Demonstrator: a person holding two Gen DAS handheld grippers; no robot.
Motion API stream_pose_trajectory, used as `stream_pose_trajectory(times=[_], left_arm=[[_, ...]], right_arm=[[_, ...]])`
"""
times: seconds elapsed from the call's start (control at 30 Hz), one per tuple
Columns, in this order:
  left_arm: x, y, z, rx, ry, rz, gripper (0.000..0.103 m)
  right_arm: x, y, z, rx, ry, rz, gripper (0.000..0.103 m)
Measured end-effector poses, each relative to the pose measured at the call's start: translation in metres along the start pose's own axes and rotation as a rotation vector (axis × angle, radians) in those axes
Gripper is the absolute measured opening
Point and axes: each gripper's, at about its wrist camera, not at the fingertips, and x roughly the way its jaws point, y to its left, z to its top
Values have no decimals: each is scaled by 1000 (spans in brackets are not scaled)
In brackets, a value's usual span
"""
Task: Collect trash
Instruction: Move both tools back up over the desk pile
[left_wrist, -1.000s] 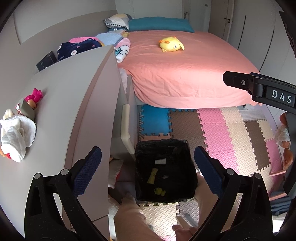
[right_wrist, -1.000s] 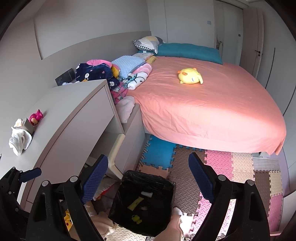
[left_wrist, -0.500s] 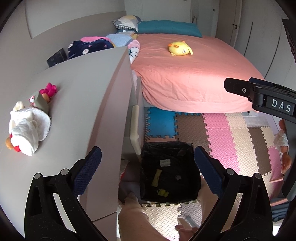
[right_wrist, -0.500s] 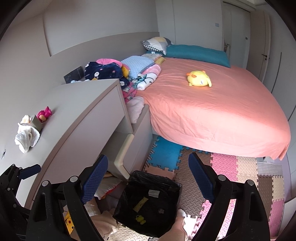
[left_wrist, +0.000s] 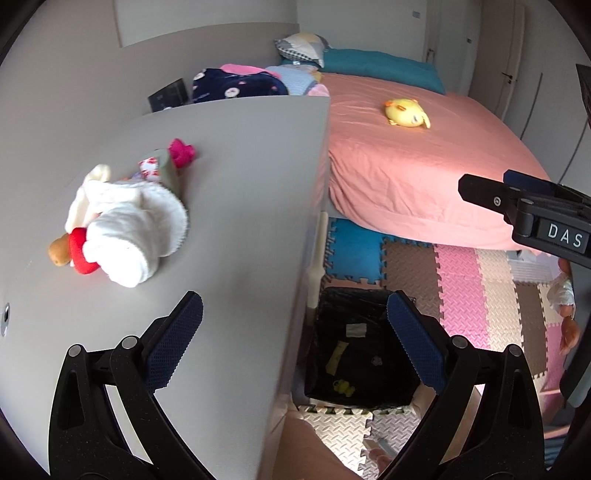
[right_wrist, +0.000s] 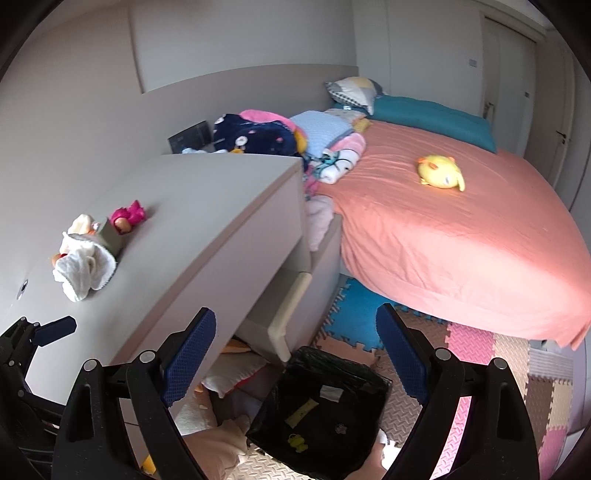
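Bin (left_wrist: 364, 354) beside desk (left_wrist: 229, 206), before bed (left_wrist: 424, 177)

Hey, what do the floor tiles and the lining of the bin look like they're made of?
Floor tiles: probably soft foam, matte, with a stamped grip texture and jigsaw-toothed edges locking together. Bin lining: seemingly thin black plastic film, slightly glossy, crinkled over the rim.

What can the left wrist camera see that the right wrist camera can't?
Only the left wrist view shows the doll lying on the floor mats at the far right. Only the right wrist view shows the open drawer under the desk and the clutter beneath it. Both show the black trash bin, the yellow plush on the bed, and the toys on the desk.
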Motion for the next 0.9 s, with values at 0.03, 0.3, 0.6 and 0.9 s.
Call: stream_pose_trajectory(times=[0.03, 0.3, 0.6, 0.9], left_arm=[[-1, 5, -1, -13, -1, 7, 97], [-5, 41, 0, -97, -11, 52, 97], [3, 70, 7, -149, -2, 67, 97], [13, 92, 19, -185, -2, 76, 97]], right_arm=[[1, 5, 2, -9, 1, 8, 88], [10, 31, 13, -51, 2, 45, 88], [25, 51, 27, -73, 12, 81, 88], [42, 64, 44, -96, 30, 113, 88]])
